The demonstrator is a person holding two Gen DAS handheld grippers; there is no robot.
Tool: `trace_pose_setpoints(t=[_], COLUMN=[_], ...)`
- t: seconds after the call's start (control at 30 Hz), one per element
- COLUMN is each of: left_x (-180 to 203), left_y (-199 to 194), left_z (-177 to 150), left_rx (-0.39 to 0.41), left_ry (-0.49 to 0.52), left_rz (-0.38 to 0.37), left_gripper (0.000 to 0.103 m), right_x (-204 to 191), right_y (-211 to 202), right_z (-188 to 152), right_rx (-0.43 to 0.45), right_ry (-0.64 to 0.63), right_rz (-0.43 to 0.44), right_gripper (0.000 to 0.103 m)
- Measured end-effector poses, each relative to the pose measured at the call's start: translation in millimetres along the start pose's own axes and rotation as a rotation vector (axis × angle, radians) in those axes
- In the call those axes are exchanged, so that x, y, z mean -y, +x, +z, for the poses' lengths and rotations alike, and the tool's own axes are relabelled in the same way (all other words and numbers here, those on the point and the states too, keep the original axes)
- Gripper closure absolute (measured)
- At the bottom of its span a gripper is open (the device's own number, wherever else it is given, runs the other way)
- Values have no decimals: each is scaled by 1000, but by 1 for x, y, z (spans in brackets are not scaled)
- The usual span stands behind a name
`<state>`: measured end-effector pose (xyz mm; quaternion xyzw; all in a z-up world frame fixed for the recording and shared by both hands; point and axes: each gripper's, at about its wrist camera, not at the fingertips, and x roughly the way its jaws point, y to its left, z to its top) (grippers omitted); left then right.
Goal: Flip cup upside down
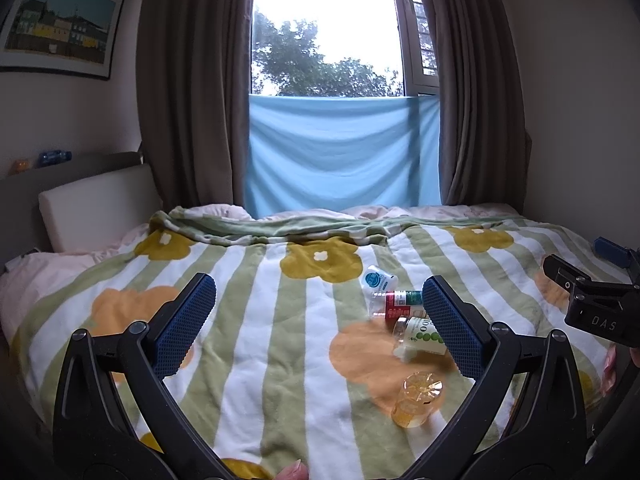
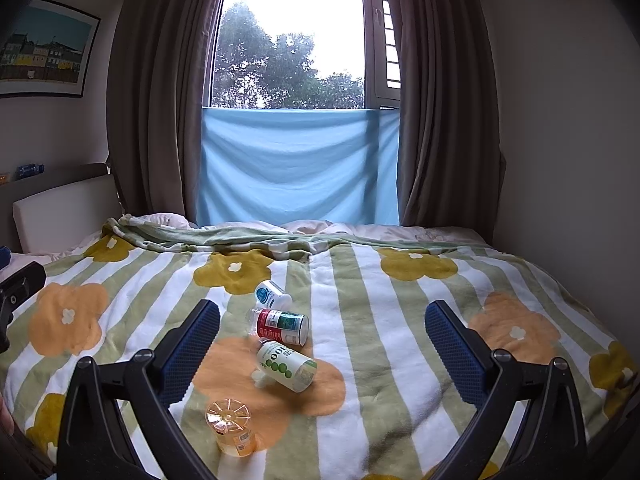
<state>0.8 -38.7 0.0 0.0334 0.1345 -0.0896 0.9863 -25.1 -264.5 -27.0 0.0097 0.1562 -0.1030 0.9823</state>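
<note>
Both claws, left claw (image 1: pixel 318 328) and right claw (image 2: pixel 322 354), gape wide, holding nothing. Low in the right wrist view, left of centre, the orange cup (image 2: pixel 231 427) stands on the bed (image 2: pixel 400 320), axis vertical, ribbed base up, seemingly already inverted. Any grip should pinch its sides squarely, avoiding the nearby green-labelled bottle (image 2: pixel 287 365).

Daylight floods through the far window (image 1: pixel 326 32), its sky glaring white; fisheye edges bend and darken, curtains (image 2: pixel 160 92) shadowed.
</note>
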Motion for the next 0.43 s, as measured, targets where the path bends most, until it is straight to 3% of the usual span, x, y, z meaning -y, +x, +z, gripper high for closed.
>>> trace_pose_setpoints(t=[0.43], left_x=[2], left_y=[-6], left_z=[-2], left_rx=[47], left_ry=[13], left_rz=[18], left_gripper=[0], right_x=[2], right_y=[0], right_z=[-1], right_rx=[1], right_ry=[0], right_rz=[-4], right_gripper=[0])
